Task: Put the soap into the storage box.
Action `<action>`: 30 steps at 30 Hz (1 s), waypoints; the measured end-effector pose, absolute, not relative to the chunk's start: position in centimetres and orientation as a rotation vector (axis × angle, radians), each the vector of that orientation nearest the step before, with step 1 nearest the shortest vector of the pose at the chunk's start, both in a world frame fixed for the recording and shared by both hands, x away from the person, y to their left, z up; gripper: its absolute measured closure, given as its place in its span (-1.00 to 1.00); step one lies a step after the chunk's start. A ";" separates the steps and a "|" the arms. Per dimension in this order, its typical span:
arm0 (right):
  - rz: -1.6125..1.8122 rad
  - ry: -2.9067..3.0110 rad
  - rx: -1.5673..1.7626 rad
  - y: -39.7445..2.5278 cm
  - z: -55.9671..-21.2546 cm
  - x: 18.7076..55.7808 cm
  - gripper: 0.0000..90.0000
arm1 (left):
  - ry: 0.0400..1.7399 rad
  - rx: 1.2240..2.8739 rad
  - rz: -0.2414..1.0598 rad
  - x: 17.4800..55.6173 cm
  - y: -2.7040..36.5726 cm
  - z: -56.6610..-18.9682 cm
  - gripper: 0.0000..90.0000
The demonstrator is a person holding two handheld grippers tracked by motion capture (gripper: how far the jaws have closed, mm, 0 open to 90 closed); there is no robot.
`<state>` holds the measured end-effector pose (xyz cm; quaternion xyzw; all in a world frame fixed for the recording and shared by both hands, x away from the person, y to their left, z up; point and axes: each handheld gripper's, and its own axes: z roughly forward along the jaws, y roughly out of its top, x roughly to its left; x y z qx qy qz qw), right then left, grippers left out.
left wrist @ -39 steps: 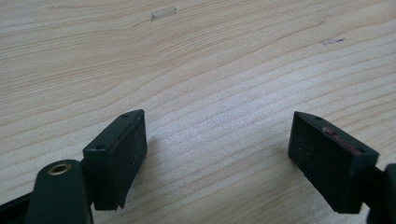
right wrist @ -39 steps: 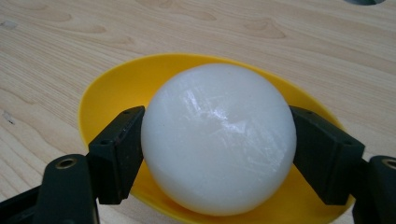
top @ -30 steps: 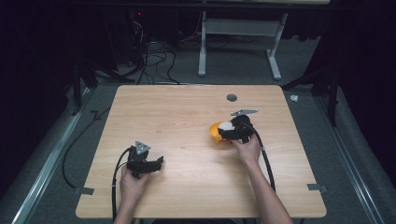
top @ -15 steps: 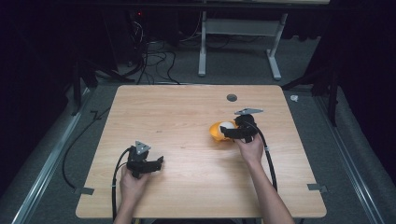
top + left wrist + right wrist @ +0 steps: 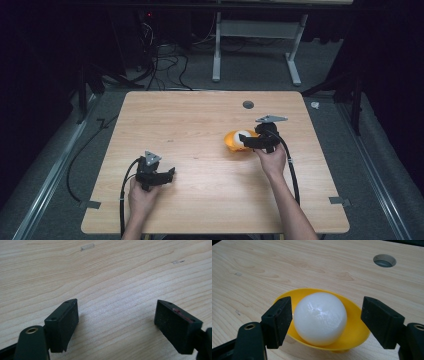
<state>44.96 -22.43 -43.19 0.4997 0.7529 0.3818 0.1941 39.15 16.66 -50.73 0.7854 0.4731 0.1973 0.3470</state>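
yellow bowl, white ball, my right tongs around it

yellow is the small bowl (image 5: 352,332) on my wooden table (image 5: 200,120), right of the middle, and a white ball (image 5: 320,318) sits inside it. my right gripper (image 5: 325,320) hangs at the bowl with its jaws apart, one on each side of the ball; the left one looks just beside it, the other stands clear. my left gripper (image 5: 116,322) rests low over bare wood near the table's front left, jaws wide apart, holding nothing.
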 end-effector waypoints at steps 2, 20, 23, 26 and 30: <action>1.071 2.111 1.401 -22.5 -43.1 44.8 -0.43 | 1.227 2.037 0.512 39.2 16.7 -50.7 -0.55; 1.091 2.074 1.414 -23.9 -43.0 43.6 -0.40 | 1.227 2.038 0.512 39.2 16.6 -50.7 -0.55; 1.089 2.074 1.417 -24.1 -43.0 43.4 -0.40 | 1.227 2.039 0.513 39.2 16.6 -50.7 -0.55; 1.091 2.068 1.415 -24.2 -42.8 43.3 -0.40 | 1.227 2.038 0.513 39.2 16.6 -50.7 -0.55; 1.091 2.065 1.409 -24.3 -42.6 43.0 -0.40 | 1.227 2.038 0.513 39.2 16.6 -50.7 -0.55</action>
